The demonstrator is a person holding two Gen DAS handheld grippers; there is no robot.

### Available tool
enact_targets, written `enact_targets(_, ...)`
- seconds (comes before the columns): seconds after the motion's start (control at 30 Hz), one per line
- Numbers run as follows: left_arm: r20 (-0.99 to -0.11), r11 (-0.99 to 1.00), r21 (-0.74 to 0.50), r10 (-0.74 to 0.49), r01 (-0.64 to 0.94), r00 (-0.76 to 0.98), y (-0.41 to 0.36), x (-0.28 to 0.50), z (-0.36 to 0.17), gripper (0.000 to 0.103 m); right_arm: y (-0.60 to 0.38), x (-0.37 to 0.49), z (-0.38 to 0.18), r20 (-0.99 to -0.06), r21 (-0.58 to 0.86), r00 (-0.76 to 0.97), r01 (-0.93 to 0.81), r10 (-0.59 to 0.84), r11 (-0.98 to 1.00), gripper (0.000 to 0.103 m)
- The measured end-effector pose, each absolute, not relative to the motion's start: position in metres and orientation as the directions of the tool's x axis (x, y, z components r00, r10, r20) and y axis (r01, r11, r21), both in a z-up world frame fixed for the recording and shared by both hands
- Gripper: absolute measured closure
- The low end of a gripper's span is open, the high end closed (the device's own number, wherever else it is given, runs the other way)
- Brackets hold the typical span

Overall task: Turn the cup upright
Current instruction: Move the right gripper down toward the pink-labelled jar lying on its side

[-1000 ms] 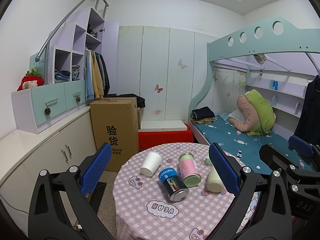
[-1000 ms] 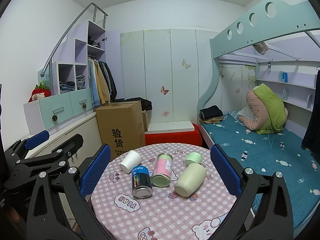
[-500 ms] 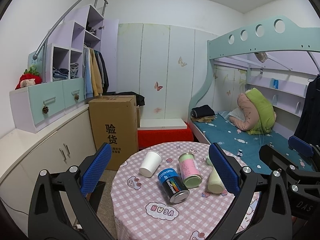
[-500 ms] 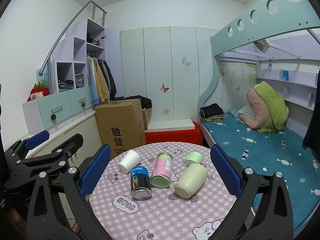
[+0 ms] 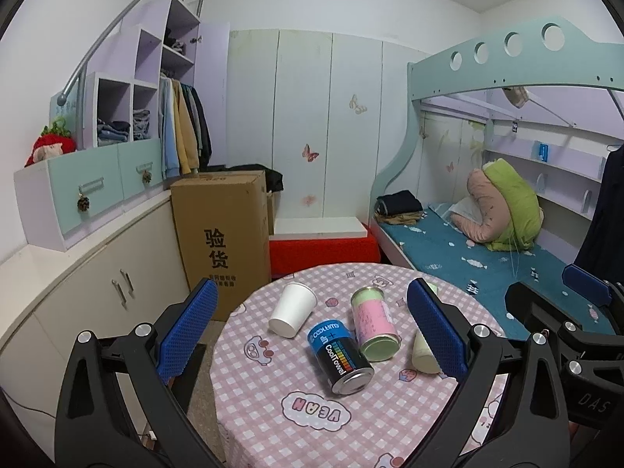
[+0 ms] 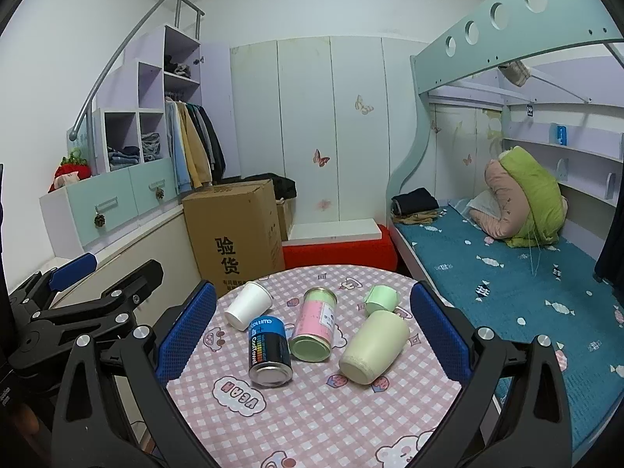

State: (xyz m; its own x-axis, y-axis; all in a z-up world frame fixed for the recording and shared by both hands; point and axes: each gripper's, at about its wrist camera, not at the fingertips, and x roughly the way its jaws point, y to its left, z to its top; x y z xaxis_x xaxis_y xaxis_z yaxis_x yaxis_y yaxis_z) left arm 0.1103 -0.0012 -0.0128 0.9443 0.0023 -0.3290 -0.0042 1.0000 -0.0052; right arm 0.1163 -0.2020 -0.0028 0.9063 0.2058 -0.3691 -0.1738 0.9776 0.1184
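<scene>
A white paper cup (image 5: pixel 292 309) (image 6: pixel 248 305) lies on its side on the round table with a pink checked cloth (image 5: pixel 312 429) (image 6: pixel 312 421). A pale green cup (image 6: pixel 374 346) also lies on its side at the right; in the left wrist view (image 5: pixel 423 354) my finger partly hides it. A small mint green cup (image 6: pixel 381 298) sits behind it. My left gripper (image 5: pixel 312 331) is open and empty, held above the table's near side. My right gripper (image 6: pixel 312 331) is open and empty too, also short of the cups.
A black and blue can (image 5: pixel 340 351) (image 6: pixel 268 351) and a pink and green can (image 5: pixel 374 323) (image 6: pixel 315 323) lie on their sides mid-table. A cardboard box (image 5: pixel 224 234), a red bench (image 5: pixel 323 249), low cabinets (image 5: pixel 97 284) and a bunk bed (image 5: pixel 487 257) ring the table.
Both grippers have tipped slightly downward toward the table, so the table and cups sit higher in view. Nothing on the table has moved.
</scene>
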Motion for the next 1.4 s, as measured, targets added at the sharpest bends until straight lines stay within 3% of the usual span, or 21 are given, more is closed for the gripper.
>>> enact_targets(0.87, -0.648, 0.995, -0.045, -0.097, 0.09, 0.755, -0.055, 0.248, -0.108, 0.005, -0.262, 0.221, -0.1, -0.602, 0.18, 0.788, -0.022, 0.127, 0.983, 0.007)
enact_targets(1.4, -0.774, 0.995, 0.007, -0.055, 0.096, 0.631, -0.097, 0.337, -0.165, 0.006, -0.305, 0.278, -0.141, -0.656, 0.21, 0.747, 0.045, 0.107, 0.977, 0.007)
